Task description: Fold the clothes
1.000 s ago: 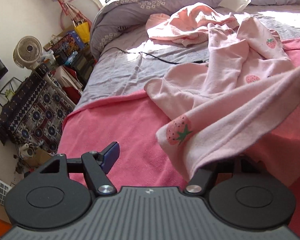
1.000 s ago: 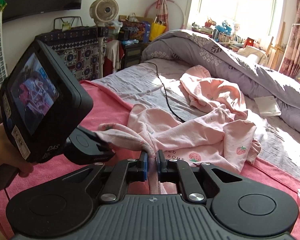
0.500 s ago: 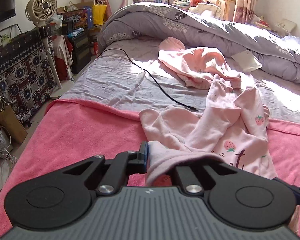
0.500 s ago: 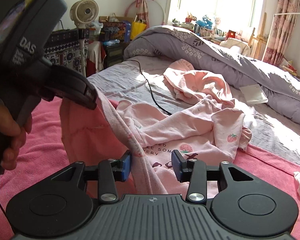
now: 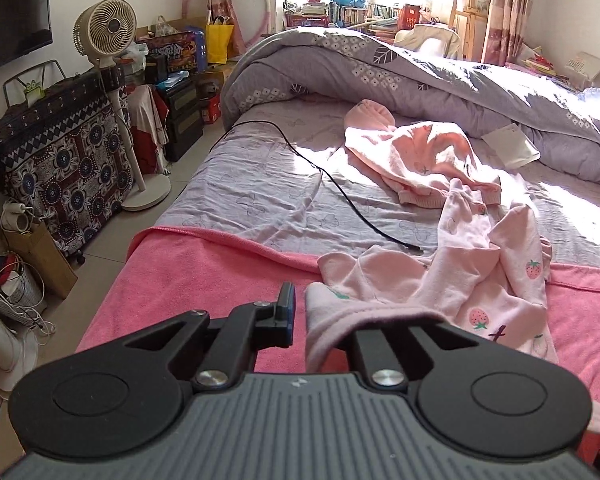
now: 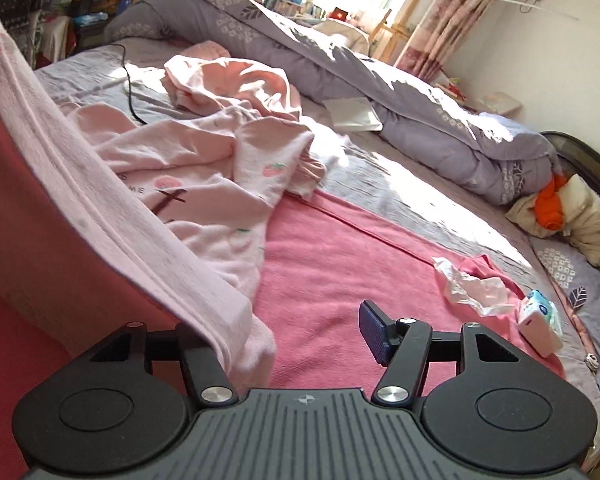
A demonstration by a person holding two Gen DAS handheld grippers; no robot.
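While the left gripper (image 5: 300,314) pinches the pink garment's (image 5: 452,280) edge above the bed (image 5: 260,196), the right gripper's (image 6: 300,328) jaws are opening, nothing pressed; a thin hold may slip, collapsing the fold.

The bed (image 5: 260,200) wears a grey-lilac sheet, with a pink blanket (image 5: 204,280) spread over its near end. On it lie a rumpled quilt (image 5: 420,80) at twelve o'clock, a black cable (image 5: 340,188), two pink garments near the middle, a white paper (image 6: 352,114), a crumpled tissue (image 6: 468,284) and a small pack (image 6: 540,320) at three o'clock.
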